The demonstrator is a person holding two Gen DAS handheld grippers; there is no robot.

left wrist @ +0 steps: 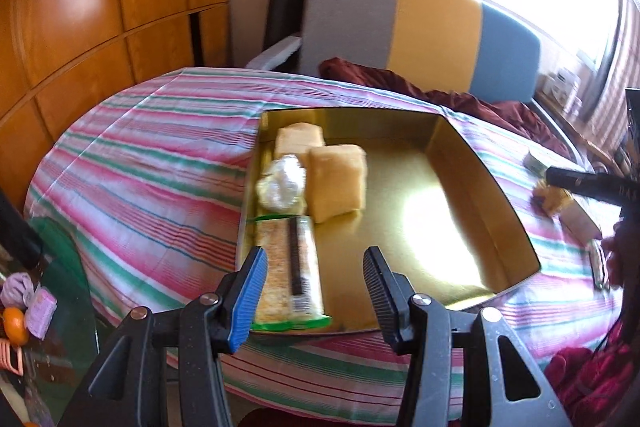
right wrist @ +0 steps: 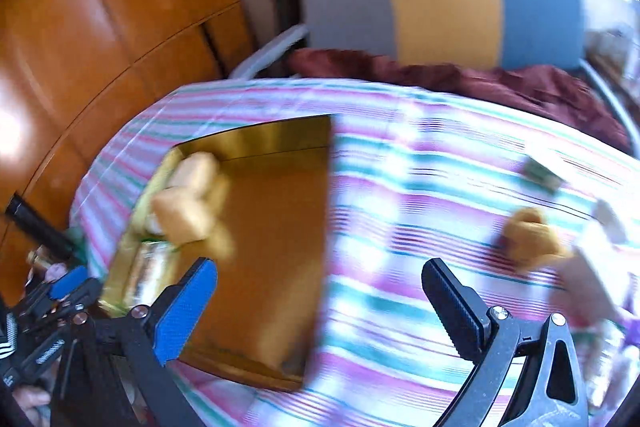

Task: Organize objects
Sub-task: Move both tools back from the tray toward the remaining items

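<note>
An open gold tin (left wrist: 440,207) sits on the striped tablecloth. At its left side lie two yellow wrapped cakes (left wrist: 338,183), a white wrapped ball (left wrist: 280,183) and a long cracker packet (left wrist: 290,267). My left gripper (left wrist: 316,299) hovers over the tin's near edge, jaws apart, gripping nothing. In the blurred right wrist view, my right gripper (right wrist: 320,307) stands wide open and empty above the cloth, just right of the tin (right wrist: 272,227). A yellow snack (right wrist: 528,239) lies loose on the cloth to its right. The left gripper's blue pad (right wrist: 66,287) shows at the lower left there.
A small green packet (right wrist: 542,173) and other blurred items lie at the cloth's right. A chair with a grey, yellow and blue back (left wrist: 420,23) holds a maroon cloth (left wrist: 460,99) behind the table. A wooden wardrobe (left wrist: 100,7) stands on the left. A glass side table (left wrist: 60,267) carries small items.
</note>
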